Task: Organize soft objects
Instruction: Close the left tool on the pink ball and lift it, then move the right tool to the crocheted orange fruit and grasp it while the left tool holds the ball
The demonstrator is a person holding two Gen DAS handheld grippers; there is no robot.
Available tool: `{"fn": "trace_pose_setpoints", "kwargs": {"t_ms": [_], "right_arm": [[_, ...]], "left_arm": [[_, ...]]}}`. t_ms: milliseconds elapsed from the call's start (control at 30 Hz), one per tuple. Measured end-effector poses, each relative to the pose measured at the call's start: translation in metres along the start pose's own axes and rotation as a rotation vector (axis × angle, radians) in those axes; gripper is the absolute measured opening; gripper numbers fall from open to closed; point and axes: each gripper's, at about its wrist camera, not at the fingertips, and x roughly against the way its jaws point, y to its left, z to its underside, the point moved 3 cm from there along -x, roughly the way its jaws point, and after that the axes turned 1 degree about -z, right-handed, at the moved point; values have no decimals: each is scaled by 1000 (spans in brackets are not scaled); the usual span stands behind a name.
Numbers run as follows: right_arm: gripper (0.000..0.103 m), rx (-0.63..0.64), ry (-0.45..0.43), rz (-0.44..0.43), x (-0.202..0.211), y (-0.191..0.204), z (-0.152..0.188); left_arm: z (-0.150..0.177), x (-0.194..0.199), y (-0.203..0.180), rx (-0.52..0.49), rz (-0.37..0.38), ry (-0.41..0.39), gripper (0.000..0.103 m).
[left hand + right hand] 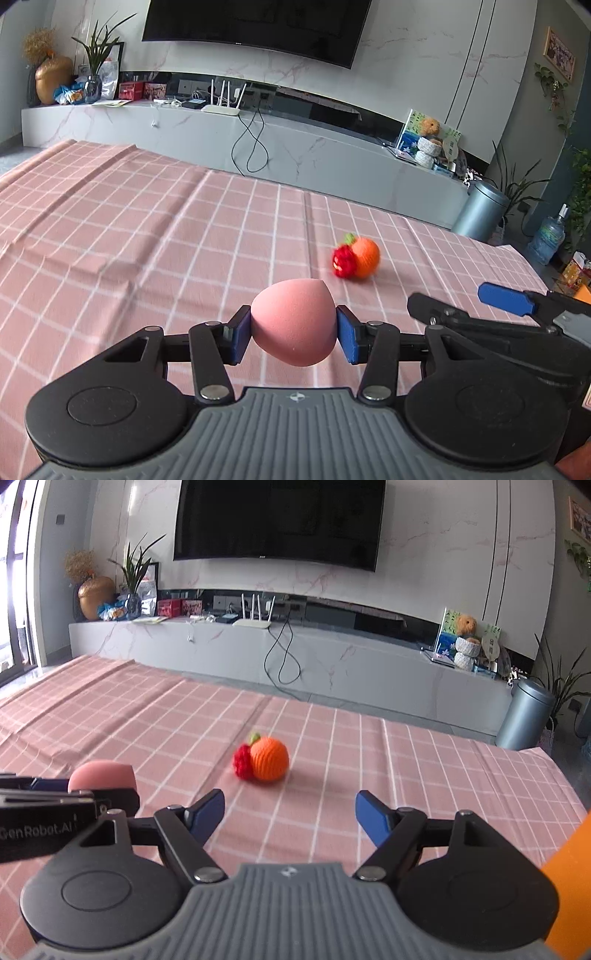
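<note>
My left gripper is shut on a pink egg-shaped sponge and holds it above the pink checked tablecloth. The sponge also shows at the left of the right wrist view. A crocheted orange ball with a red crocheted piece and a green leaf lies on the cloth ahead and to the right. My right gripper is open and empty, a short way in front of the orange ball and the red piece. One of its fingers shows at the right of the left wrist view.
The table's far edge faces a grey marble TV bench with a router, plants and boxes. A grey bin stands beyond the table's right corner. An orange object sits at the right edge of the right wrist view.
</note>
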Motion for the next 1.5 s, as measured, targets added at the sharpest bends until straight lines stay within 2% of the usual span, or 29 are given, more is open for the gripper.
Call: {"fn": "trace_pose_setpoints", "kwargs": {"t_ms": [233, 633, 733, 933, 967, 1200, 1500], "right_arm": [[77, -40, -1, 29, -40, 1, -14], [76, -49, 23, -16, -89, 8, -26], [68, -46, 38, -33, -98, 9, -25], [65, -71, 84, -69, -113, 12, -21], [54, -70, 89, -72, -113, 13, -20], [52, -24, 73, -73, -95, 17, -24], [52, -11, 62, -78, -21, 13, -17]], "left_arm": [[-13, -24, 10, -2, -23, -10, 55], [-28, -49, 22, 7, -43, -26, 55], [-30, -54, 20, 3, -42, -25, 55], [-30, -58, 20, 3, -43, -22, 55], [-29, -58, 20, 5, -43, -21, 55], [-29, -50, 21, 8, -46, -20, 55], [-23, -17, 9, 14, -28, -28, 55]]}}
